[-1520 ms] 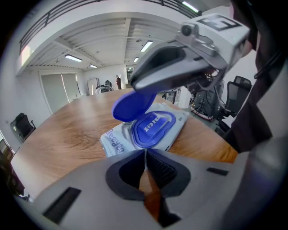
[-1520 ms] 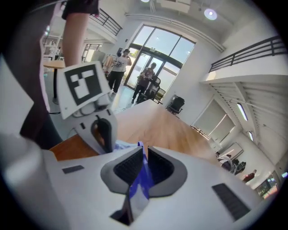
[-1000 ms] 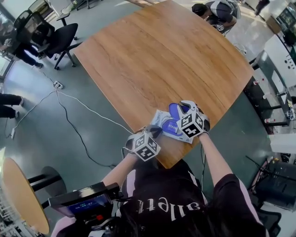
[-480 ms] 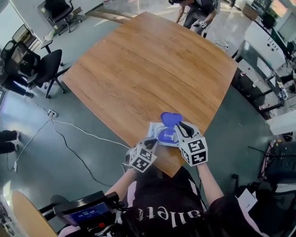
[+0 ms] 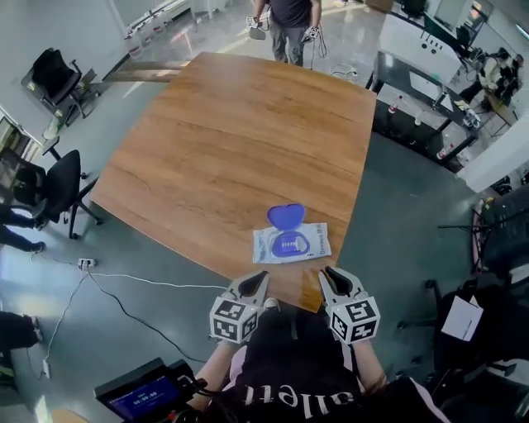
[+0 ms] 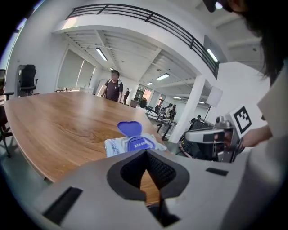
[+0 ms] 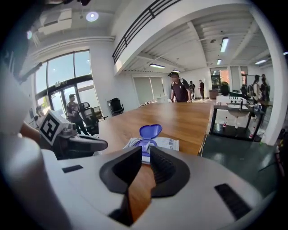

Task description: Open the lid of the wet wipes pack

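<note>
The wet wipes pack (image 5: 291,244) lies flat on the wooden table (image 5: 231,140), close to its near edge. Its blue heart-shaped lid (image 5: 287,216) is flipped open toward the far side. Both grippers hover off the table's near edge, short of the pack and touching nothing. My left gripper (image 5: 258,278) is shut, its tips meeting with nothing between them. A narrow gap shows between the jaws of my right gripper (image 5: 328,273), so it is open and holds nothing. The left gripper view shows the left gripper (image 6: 146,152), the pack (image 6: 130,144) and the lid (image 6: 129,127). In the right gripper view are the right gripper (image 7: 145,151) and the lid (image 7: 150,130).
A person (image 5: 289,18) stands at the table's far end. Office chairs (image 5: 59,192) and floor cables (image 5: 124,281) are to the left. Benches with equipment (image 5: 421,58) line the right. A small screen device (image 5: 149,395) sits at my chest.
Both grippers have drawn back from the pack to beyond the table edge. The right gripper has let go of the lid, which stays open. The head view has shifted.
</note>
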